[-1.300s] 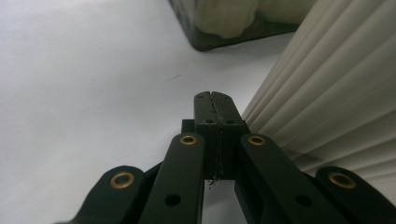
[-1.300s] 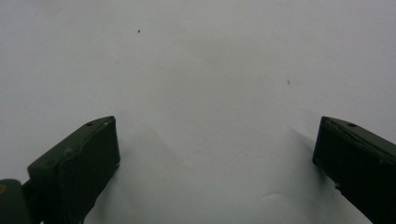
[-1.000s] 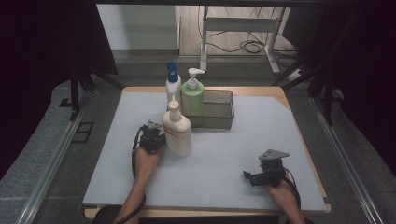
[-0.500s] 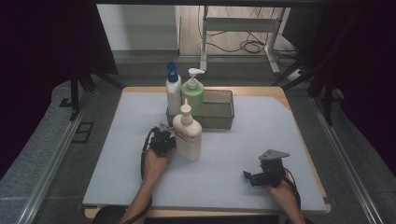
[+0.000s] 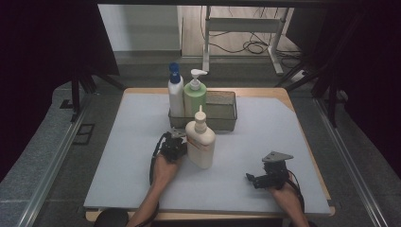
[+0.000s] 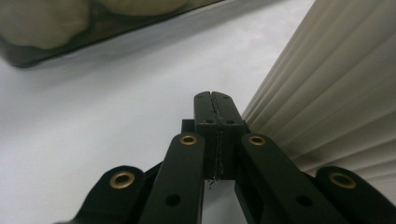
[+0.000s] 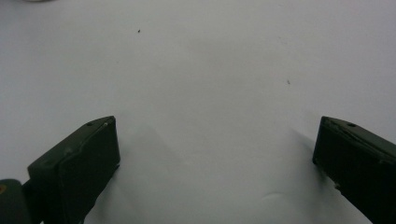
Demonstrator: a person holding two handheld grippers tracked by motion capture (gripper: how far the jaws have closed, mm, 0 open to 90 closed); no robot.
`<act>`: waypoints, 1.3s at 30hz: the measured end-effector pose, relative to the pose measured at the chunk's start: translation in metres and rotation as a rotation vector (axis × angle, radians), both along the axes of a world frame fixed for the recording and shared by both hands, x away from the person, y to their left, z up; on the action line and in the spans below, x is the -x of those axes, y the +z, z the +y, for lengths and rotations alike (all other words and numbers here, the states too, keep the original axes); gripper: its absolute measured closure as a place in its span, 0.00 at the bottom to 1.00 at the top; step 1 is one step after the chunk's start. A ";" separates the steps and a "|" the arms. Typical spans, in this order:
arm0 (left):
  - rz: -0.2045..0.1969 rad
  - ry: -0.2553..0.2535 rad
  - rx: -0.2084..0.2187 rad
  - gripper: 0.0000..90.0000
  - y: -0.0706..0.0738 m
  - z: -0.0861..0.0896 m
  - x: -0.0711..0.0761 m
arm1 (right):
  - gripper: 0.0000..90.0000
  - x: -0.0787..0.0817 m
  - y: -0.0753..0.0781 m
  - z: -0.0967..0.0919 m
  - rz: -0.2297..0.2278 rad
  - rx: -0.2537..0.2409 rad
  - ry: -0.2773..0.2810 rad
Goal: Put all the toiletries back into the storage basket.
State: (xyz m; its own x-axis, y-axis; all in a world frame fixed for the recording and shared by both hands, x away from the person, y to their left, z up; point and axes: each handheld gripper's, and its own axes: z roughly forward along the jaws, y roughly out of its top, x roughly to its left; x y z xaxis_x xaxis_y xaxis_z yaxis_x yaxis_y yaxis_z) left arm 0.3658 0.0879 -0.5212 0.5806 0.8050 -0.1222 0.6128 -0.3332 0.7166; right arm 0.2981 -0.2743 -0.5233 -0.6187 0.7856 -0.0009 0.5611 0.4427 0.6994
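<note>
The cream lotion bottle (image 5: 200,143) stands upright on the white mat, a little toward the near edge from the middle, just in front of the dark mesh basket (image 5: 222,111). Its narrow nozzle cap points up and an orange-toned label shows on its front. In the left gripper view its ribbed pale side (image 6: 336,88) rises close along the right of the jaws.

The left gripper (image 5: 173,147) sits right beside the bottle on its left, seemingly against its side. Its jaws are clenched together with nothing between them, the two black tips meeting in a thin seam (image 6: 215,109).

Behind the bottle, the basket holds a white bottle with a blue cap (image 5: 175,92) and a green pump bottle (image 5: 195,94), both upright in its left half. The basket stands near the middle of the table's far edge.

The right gripper (image 5: 255,179) rests low over the mat near the table's near right corner, well apart from the bottle. Its jaws are spread wide with only bare white mat (image 7: 210,93) between them.
</note>
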 end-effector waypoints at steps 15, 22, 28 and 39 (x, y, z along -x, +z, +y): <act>0.016 -0.085 0.027 0.99 0.000 -0.023 0.018 | 0.00 0.000 0.000 0.000 0.000 0.000 0.000; 0.014 -0.107 0.031 0.99 0.001 -0.032 0.024 | 0.00 0.000 0.000 0.000 0.000 0.000 0.000; 0.018 -0.122 0.037 0.99 0.001 -0.037 0.027 | 0.00 0.000 0.000 0.000 0.001 0.000 0.000; 0.035 -0.152 0.060 0.99 0.000 -0.041 0.034 | 0.00 0.000 0.001 0.000 0.009 0.002 0.001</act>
